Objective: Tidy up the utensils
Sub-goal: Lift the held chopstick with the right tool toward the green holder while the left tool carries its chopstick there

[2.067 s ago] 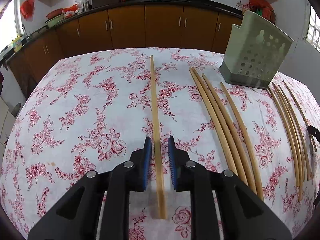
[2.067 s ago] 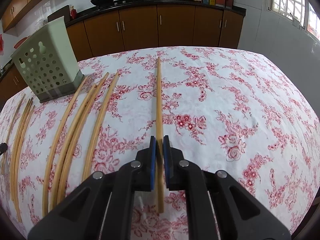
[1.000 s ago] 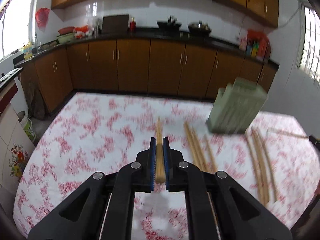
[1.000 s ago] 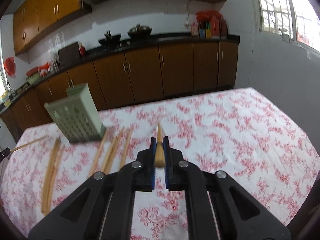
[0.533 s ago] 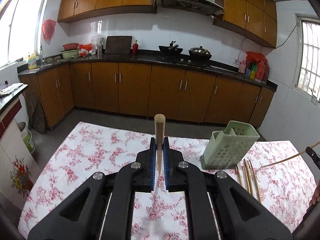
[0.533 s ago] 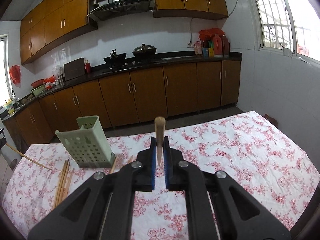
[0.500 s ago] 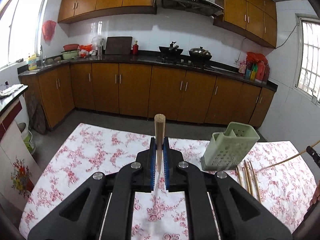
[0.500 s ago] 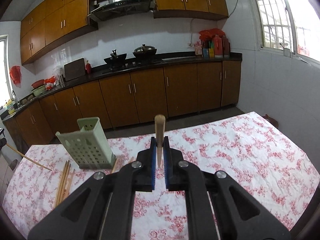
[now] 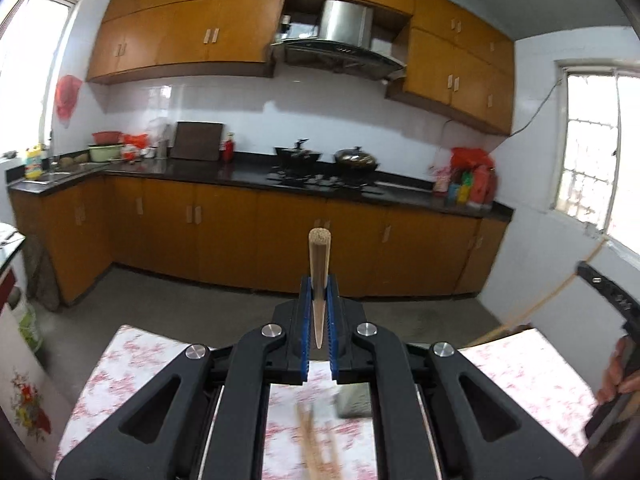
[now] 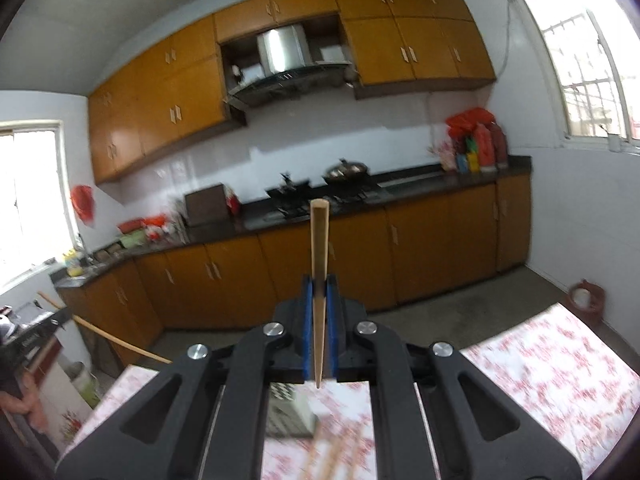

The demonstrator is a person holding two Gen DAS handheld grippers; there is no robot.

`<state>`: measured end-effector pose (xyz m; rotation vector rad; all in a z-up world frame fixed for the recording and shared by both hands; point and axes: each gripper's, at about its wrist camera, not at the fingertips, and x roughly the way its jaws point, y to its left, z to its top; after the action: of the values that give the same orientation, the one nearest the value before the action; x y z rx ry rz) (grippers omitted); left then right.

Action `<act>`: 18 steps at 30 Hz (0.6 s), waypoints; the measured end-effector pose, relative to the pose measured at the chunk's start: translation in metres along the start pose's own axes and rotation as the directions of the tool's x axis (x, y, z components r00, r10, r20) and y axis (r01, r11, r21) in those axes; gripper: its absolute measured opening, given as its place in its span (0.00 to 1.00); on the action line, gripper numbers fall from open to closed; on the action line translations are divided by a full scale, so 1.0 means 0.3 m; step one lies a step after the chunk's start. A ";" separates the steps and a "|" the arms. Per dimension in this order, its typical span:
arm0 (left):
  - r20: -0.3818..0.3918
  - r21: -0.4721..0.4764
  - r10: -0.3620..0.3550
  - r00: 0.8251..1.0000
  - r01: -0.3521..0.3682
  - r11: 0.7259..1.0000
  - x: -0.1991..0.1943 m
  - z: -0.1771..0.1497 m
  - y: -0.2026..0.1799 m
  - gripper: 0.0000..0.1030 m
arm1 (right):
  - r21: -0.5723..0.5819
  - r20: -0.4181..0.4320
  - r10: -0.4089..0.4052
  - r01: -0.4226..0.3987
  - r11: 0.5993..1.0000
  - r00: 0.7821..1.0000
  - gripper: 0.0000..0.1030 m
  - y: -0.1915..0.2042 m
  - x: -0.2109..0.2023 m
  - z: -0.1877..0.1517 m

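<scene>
Wooden chopsticks fill both our grips: our left gripper [image 9: 319, 294] pinches one chopstick [image 9: 319, 264] between blue pads, its blunt end pointing ahead toward the kitchen cabinets [image 9: 248, 236]. Our right gripper [image 10: 319, 296] clamps a second chopstick [image 10: 319, 248] likewise. Below both grippers lies the floral tablecloth [image 9: 520, 368], with loose chopsticks [image 9: 316, 448] and a blurred green holder [image 10: 286, 412] just beneath the jaws.

The worktop [image 9: 528, 376] wears a white cloth printed with red flowers and fills the lower part of both wrist views. On it, blurred, lie several wooden chopsticks [image 9: 316, 452] at 6 o'clock in the left view, with a pale green utensil holder [image 9: 354, 400] just beside them toward 5 o'clock. In the right view the holder [image 10: 286, 408] sits near 6 o'clock.
</scene>
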<state>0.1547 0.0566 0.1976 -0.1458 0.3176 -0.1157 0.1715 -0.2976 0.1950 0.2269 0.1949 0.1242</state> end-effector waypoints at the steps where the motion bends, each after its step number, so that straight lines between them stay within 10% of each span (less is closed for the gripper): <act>1: 0.001 -0.001 -0.017 1.000 0.017 1.000 0.004 0.010 -0.018 0.07 | -0.005 0.003 0.009 -0.009 1.000 1.000 0.07 0.014 0.009 0.007; 18: -0.165 0.038 -0.073 0.984 0.080 0.996 0.200 -0.124 -0.136 0.07 | -0.062 -0.145 0.042 -0.051 0.997 0.989 0.07 0.129 0.244 -0.186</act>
<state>0.1959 0.0036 0.1511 -0.1050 0.4729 -0.2115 0.2273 -0.2379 0.1378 0.1574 0.3282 0.1931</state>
